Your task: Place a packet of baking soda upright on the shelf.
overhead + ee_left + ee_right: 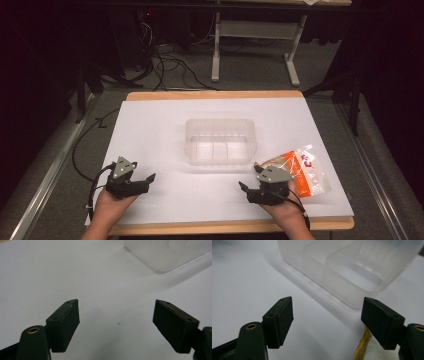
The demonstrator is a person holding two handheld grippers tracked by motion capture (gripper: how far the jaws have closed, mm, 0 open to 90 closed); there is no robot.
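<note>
**Lighting and picture quality**

The high view is lit from above: the white table surface (150, 130) is bright, the surroundings fall to near black. Detail is soft. In both gripper views the clear container (352, 267) is blurred and casts a faint shadow; the black jaws render dark but sharp.

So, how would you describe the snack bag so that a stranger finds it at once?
Start at the white table and its clear plastic tub in the middle. Go to the near right corner: the snack bag lies flat there, beside the right hand-held gripper. It is the one colourful thing, orange with red print.
</note>
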